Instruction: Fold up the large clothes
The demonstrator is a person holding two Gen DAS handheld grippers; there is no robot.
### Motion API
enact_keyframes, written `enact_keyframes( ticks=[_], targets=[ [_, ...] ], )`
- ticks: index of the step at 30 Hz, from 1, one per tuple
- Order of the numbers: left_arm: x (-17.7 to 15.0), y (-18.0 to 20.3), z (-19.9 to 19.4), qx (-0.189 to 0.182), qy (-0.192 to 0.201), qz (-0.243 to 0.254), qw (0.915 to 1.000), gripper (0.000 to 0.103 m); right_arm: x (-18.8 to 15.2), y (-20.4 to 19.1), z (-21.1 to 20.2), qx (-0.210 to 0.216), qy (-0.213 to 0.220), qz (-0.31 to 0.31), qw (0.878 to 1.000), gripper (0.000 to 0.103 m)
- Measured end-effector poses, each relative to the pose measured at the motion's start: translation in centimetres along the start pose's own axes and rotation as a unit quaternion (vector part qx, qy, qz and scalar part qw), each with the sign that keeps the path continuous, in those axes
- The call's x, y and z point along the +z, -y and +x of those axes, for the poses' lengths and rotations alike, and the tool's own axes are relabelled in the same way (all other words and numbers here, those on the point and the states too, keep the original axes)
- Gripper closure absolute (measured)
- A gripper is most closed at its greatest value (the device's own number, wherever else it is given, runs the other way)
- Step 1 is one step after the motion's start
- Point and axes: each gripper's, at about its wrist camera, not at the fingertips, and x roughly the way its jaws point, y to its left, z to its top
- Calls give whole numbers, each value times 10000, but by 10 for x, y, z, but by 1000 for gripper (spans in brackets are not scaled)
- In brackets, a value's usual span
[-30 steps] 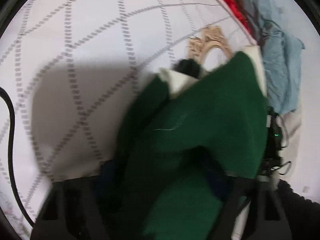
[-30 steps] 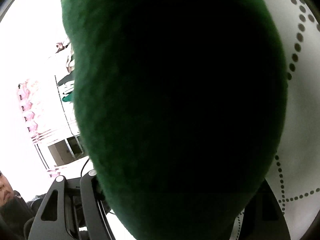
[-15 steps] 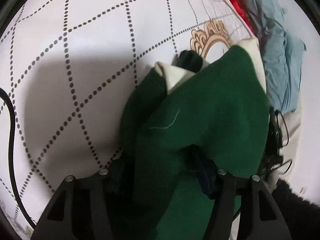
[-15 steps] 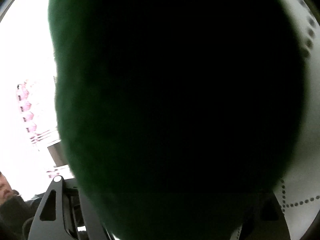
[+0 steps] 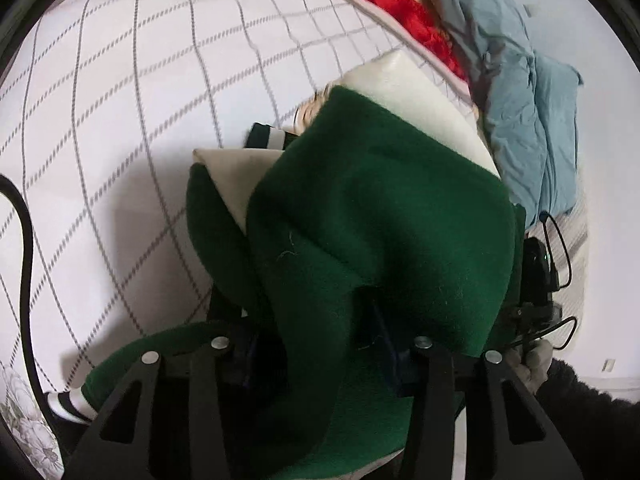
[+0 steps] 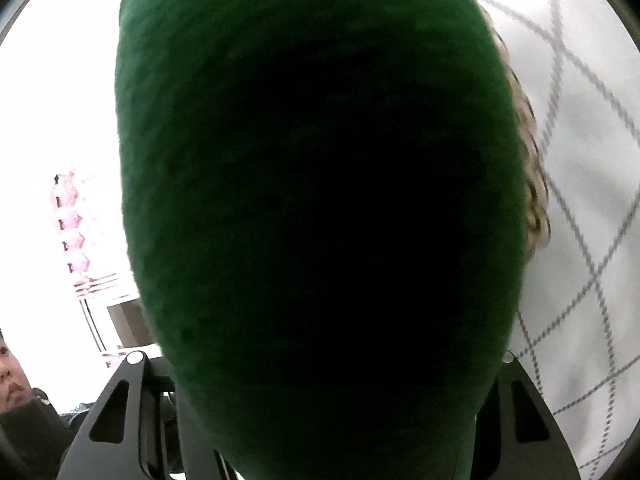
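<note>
A thick dark green jacket (image 5: 372, 216) with cream sleeves and green-and-white striped cuffs is bunched up over the white bed sheet (image 5: 120, 80) with its grey dotted grid. My left gripper (image 5: 316, 344) is shut on a fold of the green jacket, and the cloth drapes over both fingers. In the right wrist view the green jacket (image 6: 320, 200) fills nearly the whole frame and hides my right gripper (image 6: 320, 392), which is shut on it. The other gripper's body (image 5: 536, 280) shows at the jacket's right edge.
A crumpled blue cloth (image 5: 528, 92) and a red fluffy item (image 5: 404, 12) lie past the bed's far edge. A black cable (image 5: 24, 240) curves down the left. A person's face (image 6: 12, 376) and a pink rack (image 6: 70, 232) show at the left.
The left gripper has moved back along the bed with the jacket, so more sheet and more of the cream sleeve show. The right view stays filled by green cloth.
</note>
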Motion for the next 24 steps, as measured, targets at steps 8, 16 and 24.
enact_keyframes(
  ticks=[8, 16, 24],
  targets=[
    [88, 37, -7, -180, 382, -3, 9991, 61, 72, -56, -9, 69, 342, -87, 9994, 43],
    [226, 74, 22, -264, 483, 149, 9984, 61, 224, -105, -28, -40, 612, -222, 9979, 43],
    [332, 38, 75, -163, 242, -221, 9993, 61, 386, -113, -32, -820, 692, -53, 9942, 44]
  ],
)
